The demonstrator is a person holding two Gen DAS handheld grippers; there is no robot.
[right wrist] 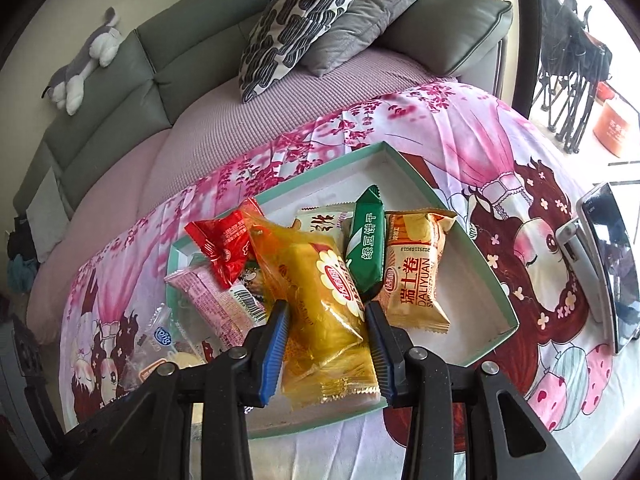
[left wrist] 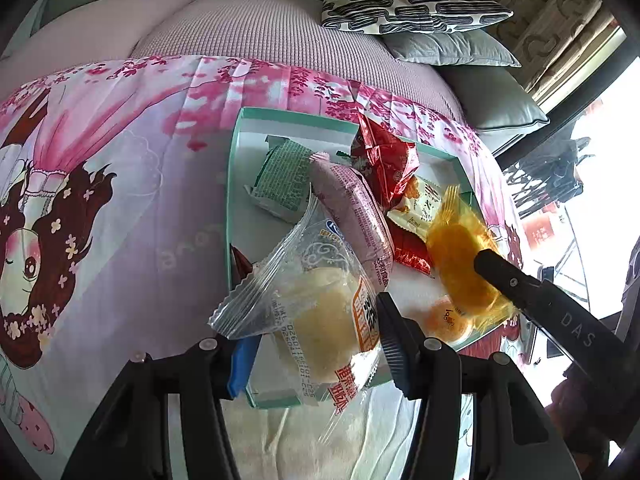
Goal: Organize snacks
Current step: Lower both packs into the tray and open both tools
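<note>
A mint-rimmed tray (left wrist: 234, 184) (right wrist: 472, 248) lies on the pink cartoon bedspread and holds several snack packets. My left gripper (left wrist: 316, 332) is shut on a clear-wrapped pale pastry (left wrist: 316, 312) over the tray's near corner; the same pastry shows at the lower left (right wrist: 160, 348) of the right wrist view. My right gripper (right wrist: 326, 332) is shut on a yellow packet (right wrist: 324, 312) (left wrist: 460, 264) above the tray. In the tray lie a green biscuit packet (right wrist: 366, 248), a beige Swiss-roll packet (right wrist: 416, 268), a red packet (right wrist: 224, 248) (left wrist: 384, 164) and a pink packet (right wrist: 216, 304) (left wrist: 356, 216).
A phone on a stand (right wrist: 608, 264) sits on the bedspread right of the tray. Patterned and grey pillows (right wrist: 304, 20) rest at the back against the grey headboard, with a plush toy (right wrist: 86, 60) on top. The tray's far right part (right wrist: 400, 184) has bare floor.
</note>
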